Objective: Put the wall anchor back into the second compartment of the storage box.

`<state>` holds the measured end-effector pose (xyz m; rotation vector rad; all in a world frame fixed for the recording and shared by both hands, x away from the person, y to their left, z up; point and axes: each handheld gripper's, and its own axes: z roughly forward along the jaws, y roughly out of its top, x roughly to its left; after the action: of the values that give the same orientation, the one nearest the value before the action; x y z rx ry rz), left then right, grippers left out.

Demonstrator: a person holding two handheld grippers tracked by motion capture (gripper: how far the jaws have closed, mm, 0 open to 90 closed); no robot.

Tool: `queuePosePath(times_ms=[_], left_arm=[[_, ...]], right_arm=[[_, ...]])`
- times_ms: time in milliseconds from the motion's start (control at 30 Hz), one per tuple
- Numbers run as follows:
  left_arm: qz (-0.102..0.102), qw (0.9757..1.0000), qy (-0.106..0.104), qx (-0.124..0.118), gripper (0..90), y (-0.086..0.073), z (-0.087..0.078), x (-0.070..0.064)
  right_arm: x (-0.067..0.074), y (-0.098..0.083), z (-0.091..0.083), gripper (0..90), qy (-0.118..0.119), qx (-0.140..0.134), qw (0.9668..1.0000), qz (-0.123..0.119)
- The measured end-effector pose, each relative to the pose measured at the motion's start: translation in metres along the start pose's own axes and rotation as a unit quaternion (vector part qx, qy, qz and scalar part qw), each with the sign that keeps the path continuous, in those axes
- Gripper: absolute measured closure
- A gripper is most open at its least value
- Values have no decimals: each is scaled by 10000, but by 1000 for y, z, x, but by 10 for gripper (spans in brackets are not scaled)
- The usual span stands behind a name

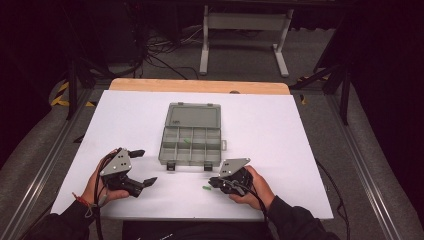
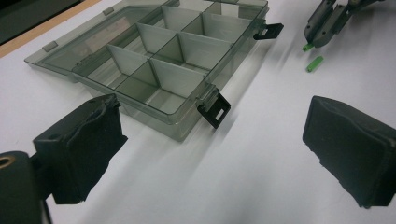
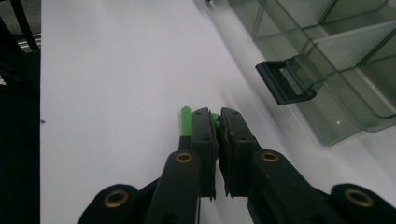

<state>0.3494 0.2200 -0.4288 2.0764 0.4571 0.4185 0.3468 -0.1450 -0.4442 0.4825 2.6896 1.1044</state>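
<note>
Sorting small green pegs into a compartment box looks like the job here, and it's at the pick-up step.

Biggest thing first: the white table (image 1: 280,130) takes up most of the high view. Near its middle sits the smoky clear organizer box (image 1: 191,145), lid (image 1: 194,115) flipped open and lying flat on the far side, black latches hanging off the near edge. One small green piece (image 1: 186,141) is already lying in one of the middle compartments, as far as I can tell.

The left gripper (image 1: 143,167) rests on the table off the box's near-left corner with its jaws spread wide and nothing between them, so it's just parked.

The right gripper (image 1: 213,183) is down at the table just off the box's near-right corner. Its jaws are pinched together on a green peg (image 3: 215,117), with a bit of green poking out between the pads. A second green peg (image 3: 186,122) lies on the table right beside the jaw tips, touching or nearly so; I can't say which.

Next move, my guess: lift straight up so the loose peg doesn't get dragged along, carry the held one over the box's near wall, and open up over a compartment. The thing is tiny, so a slip or twist in the pads seems like the main risk.
</note>
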Motion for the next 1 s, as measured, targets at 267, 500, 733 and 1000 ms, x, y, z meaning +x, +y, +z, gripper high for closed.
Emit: queuePosePath(times_ms=[267,500,733,1000], left_arm=[[-5,10000,-5,14,54,0,0,0],[0,10000,-8,23,54,0,1,1],[-1,10000,-5,35,55,0,1,1],[4,10000,-5,37,56,0,1,1]], right_arm=[[-1,6,-9,854,-67,-241,9997,-11],[-4,16,-15,854,-144,-446,9989,-53],[-8,25,-17,854,-230,-604,9979,-106],[-13,35,-20,854,-347,-737,9966,-126]])
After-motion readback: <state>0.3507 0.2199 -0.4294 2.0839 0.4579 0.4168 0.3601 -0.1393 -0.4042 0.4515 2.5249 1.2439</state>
